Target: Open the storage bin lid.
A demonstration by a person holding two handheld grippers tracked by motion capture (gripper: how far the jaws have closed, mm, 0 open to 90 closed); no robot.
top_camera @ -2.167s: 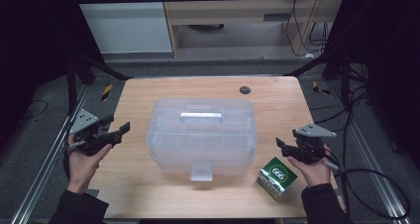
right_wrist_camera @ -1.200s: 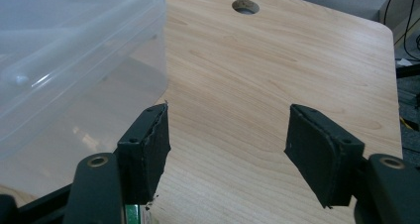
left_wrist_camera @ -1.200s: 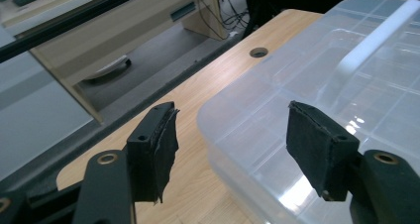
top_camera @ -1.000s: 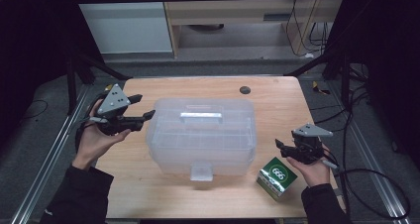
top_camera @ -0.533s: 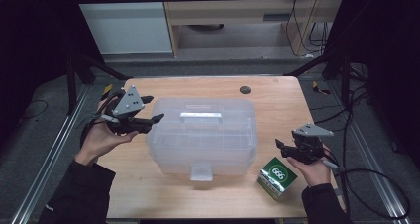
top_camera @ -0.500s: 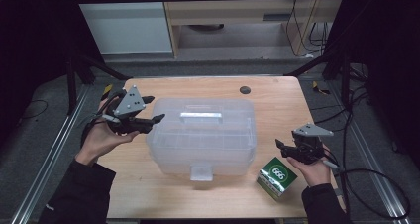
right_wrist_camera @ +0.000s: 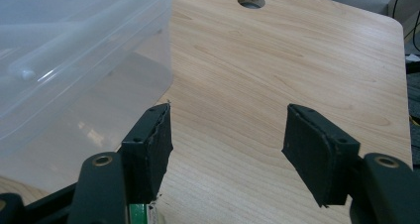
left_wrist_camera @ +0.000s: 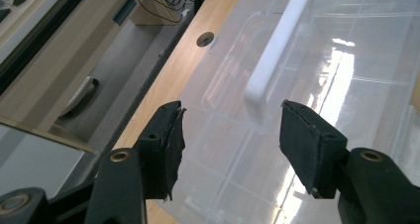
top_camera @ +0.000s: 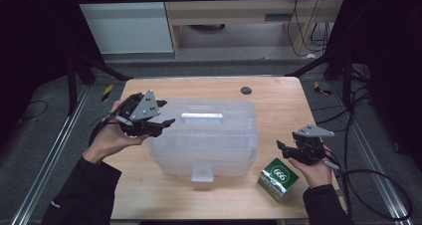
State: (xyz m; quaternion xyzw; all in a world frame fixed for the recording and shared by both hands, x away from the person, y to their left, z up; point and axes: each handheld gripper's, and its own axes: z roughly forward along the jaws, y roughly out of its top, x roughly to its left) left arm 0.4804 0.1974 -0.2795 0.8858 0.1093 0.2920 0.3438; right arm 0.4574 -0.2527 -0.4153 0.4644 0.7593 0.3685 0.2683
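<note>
A clear plastic storage box (top_camera: 209, 138) sits in the middle of the wooden counter (top_camera: 278, 100), its lid on and its white handle (top_camera: 201, 116) lying flat along the top. The left claw (top_camera: 166, 123) hovers over the box's left end, just short of the handle's near tip; its jaws have just been closing a little but stand well apart with nothing between them, and in the left gripper view the handle (left_wrist_camera: 275, 55) lies beyond the gap. To the box's right, the right claw (top_camera: 279, 148) stands apart from the box wall, its jaws open and empty. A green carton (top_camera: 277, 177) sits just off the box's front right corner.
</note>
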